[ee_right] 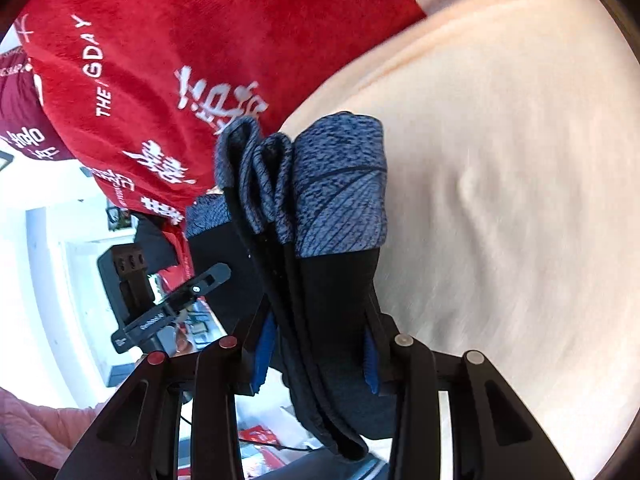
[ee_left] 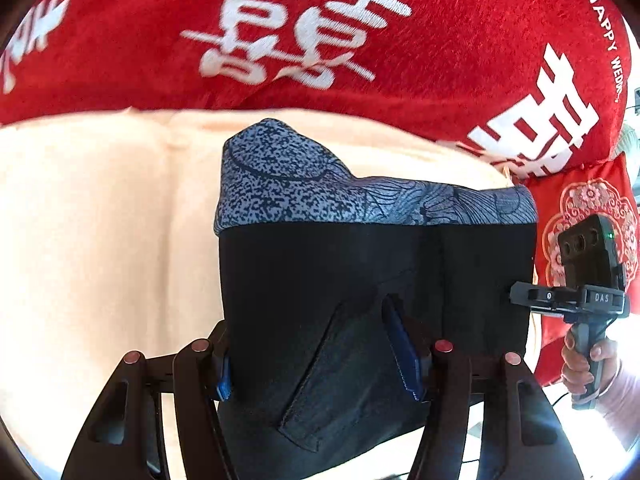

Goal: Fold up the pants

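The pants (ee_left: 360, 264) are black with a blue speckled band along the far edge, folded into a compact stack and held up above a cream blanket (ee_left: 100, 220). My left gripper (ee_left: 320, 360) is shut on the near edge of the pants, its blue pads pressed on the cloth. My right gripper (ee_right: 316, 352) is shut on the other side of the pants (ee_right: 332, 280), whose layered folds hang between its fingers. The right gripper also shows at the right of the left wrist view (ee_left: 576, 296).
A red blanket with white characters (ee_left: 320, 32) lies beyond the cream one and also shows in the right wrist view (ee_right: 140, 60). A red patterned cushion (ee_left: 592, 208) sits at the right. The bed edge and a white room (ee_right: 48, 280) show at the left.
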Motion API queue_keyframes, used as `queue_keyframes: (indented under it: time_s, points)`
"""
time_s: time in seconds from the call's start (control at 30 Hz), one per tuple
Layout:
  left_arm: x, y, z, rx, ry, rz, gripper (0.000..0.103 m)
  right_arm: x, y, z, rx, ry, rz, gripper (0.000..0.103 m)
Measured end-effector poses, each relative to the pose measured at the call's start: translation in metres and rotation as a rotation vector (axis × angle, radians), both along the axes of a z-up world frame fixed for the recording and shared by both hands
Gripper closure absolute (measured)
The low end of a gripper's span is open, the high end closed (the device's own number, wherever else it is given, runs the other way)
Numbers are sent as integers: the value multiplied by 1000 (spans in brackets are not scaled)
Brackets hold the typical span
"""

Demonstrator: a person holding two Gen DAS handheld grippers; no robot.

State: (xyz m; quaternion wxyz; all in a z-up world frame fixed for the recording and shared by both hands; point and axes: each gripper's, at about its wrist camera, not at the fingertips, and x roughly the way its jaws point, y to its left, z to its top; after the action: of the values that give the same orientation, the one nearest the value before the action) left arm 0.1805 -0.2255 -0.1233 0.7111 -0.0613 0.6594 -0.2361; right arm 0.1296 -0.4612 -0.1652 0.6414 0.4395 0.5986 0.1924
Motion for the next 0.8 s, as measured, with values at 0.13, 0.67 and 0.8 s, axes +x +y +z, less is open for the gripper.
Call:
queue_keyframes:
  time_s: [0.13, 0.67, 0.8]
  points:
    - [-23, 16, 2, 16, 3, 15, 40, -26, 19, 0, 6, 24, -3, 62]
    - [-57, 60, -32, 252, -114, 21, 1, -44, 49, -28, -306, 96, -30, 23]
    - [-63, 53, -24, 267, -128, 15, 1, -58, 52, -16, -381, 138, -67, 21]
